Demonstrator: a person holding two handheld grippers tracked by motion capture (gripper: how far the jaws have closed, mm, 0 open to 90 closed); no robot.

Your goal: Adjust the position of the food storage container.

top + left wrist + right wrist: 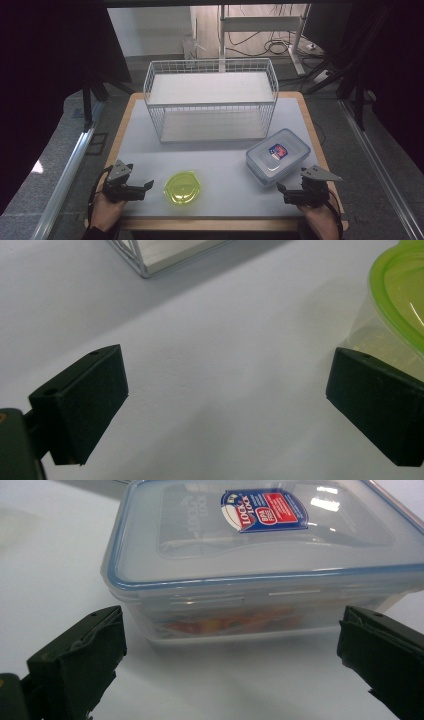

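Pale table (215, 155) in workshop; white wire basket (210, 100) at upper centre of high view. Your left gripper (150, 186) at lower left, jaws wide apart, nothing between; green-lidded round container (183, 188) just right of it. Your right gripper (281, 191) at lower right, jaws wide apart, empty; clear rectangular box (260, 560), blue-sealed lid, just ahead, untouched.

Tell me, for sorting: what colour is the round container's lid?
Translucent lime green lid, clearest in the high view.
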